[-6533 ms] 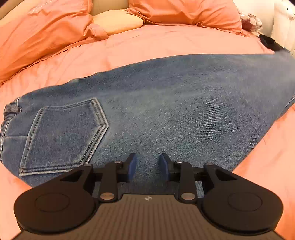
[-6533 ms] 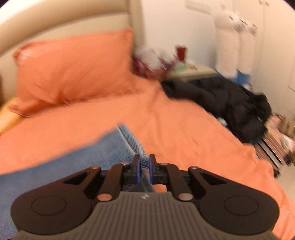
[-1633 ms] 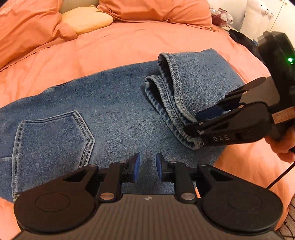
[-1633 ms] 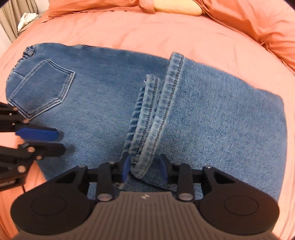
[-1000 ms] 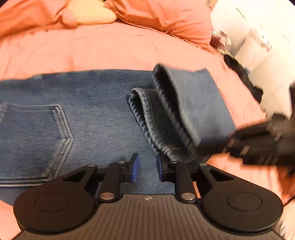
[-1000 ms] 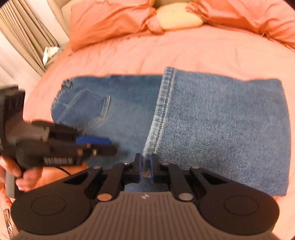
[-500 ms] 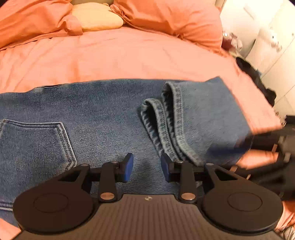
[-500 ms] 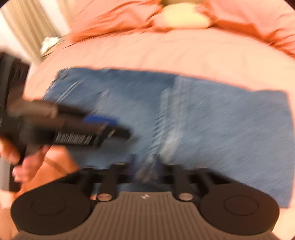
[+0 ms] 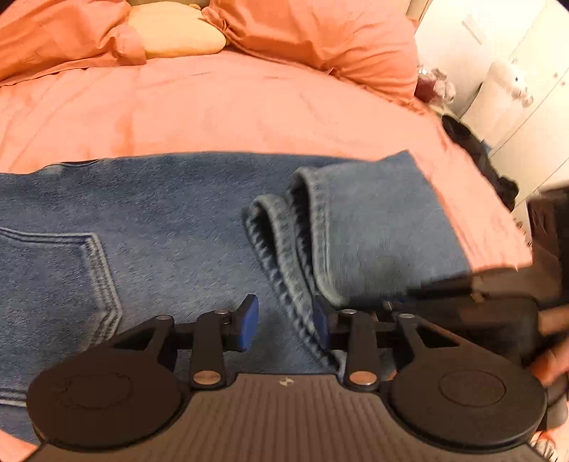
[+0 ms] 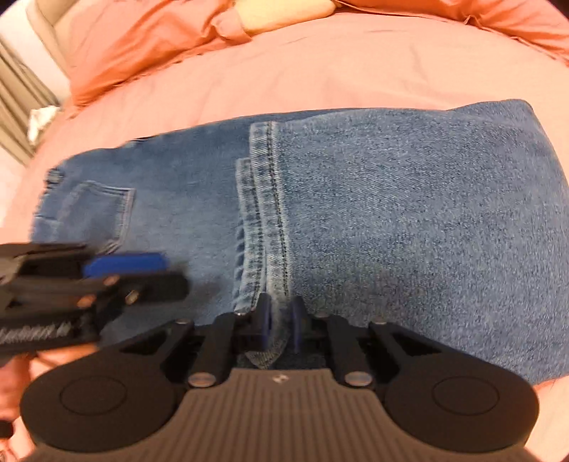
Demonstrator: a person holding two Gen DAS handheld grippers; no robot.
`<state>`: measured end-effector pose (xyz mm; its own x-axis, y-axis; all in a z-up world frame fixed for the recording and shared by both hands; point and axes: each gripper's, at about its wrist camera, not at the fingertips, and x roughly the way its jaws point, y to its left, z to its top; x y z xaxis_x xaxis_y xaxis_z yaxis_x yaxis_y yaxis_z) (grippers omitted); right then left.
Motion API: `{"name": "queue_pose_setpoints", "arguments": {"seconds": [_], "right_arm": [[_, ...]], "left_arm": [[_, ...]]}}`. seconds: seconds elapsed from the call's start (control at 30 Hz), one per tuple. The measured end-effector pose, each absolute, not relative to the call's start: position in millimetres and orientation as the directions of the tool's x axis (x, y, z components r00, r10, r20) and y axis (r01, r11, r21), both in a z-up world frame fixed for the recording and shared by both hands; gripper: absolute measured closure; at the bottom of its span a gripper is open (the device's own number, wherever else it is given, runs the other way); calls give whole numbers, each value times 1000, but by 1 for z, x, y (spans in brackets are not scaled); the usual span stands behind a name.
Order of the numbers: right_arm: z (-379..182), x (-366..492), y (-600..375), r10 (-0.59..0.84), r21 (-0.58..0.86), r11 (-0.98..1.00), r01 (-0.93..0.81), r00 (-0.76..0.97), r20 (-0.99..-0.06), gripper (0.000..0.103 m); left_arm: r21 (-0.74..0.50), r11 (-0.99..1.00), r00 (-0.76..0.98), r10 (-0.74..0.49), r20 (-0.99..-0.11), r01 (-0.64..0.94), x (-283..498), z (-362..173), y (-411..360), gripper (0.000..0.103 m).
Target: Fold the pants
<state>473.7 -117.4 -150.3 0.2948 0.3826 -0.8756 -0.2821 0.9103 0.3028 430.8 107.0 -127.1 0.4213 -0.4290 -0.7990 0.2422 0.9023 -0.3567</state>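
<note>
**Hem pinched, leg folded over on the bed**

The jeans (image 10: 391,220) lie flat on an orange bedspread (image 10: 320,64), the leg end doubled back over the thigh so the stitched hems (image 10: 265,213) run across the middle of the garment. A back pocket (image 9: 53,280) shows at the left of the left wrist view, cut off by the frame edge; the waistband beyond it is out of sight there.

The right gripper (image 10: 281,325) has its blue pads nearly together with the near corner of the hem caught between them. The cloth below the pads is hidden by the gripper body.

The left gripper (image 9: 284,321) is spread wide and holds nothing; the lower hem passes just inside its right pad, and whether they touch is hard to tell through the blur.

Orange pillows (image 9: 313,39) and a pale cushion (image 9: 174,32) sit at the head of the bed. A dark garment (image 9: 473,152) beyond the bed's right edge is too blurred to identify.
</note>
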Motion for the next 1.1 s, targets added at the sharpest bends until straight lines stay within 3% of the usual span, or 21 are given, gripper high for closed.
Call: {"name": "queue_pose_setpoints", "arguments": {"seconds": [0.13,0.23,0.4,0.53,0.57,0.67,0.77,0.83,0.97,1.07,1.1], "right_arm": [[-136,458,-121,405,292,886,-360,295,-865,96],[-152,468,-112,422,325,888,-325,293,-858,96],[-175,472,-109,461,381,873,-304,262,-848,96],[-184,475,-108,474,397,867,-301,256,-843,96],[-184,475,-108,472,391,867,-308,257,-843,97],[-183,474,-106,463,372,868,-327,269,-844,96],[-177,472,-113,483,390,860,-328,283,-828,88],[-166,468,-123,487,379,858,-347,310,-817,78],[-130,459,-166,440,296,885,-359,440,-782,71],[-107,464,-206,279,138,949,-284,549,-788,72],[-102,469,-219,236,106,962,-252,567,-789,81]], "left_arm": [[-415,884,435,-466,-770,213,443,-135,102,42],[-437,882,423,-469,-775,177,456,-145,96,32],[-420,896,439,-439,-784,145,470,-160,85,32],[-336,924,475,-383,-792,184,473,-166,67,41],[-310,929,494,-369,-787,200,472,-165,63,58],[-256,944,523,-328,-787,208,469,-161,56,77],[-211,946,551,-315,-773,245,462,-155,51,87],[-178,947,579,-305,-756,267,458,-144,44,90],[-115,941,629,-300,-718,317,462,-109,25,92],[-77,932,642,-303,-704,355,470,-79,11,92],[-73,930,641,-304,-705,361,471,-73,9,92]]}}
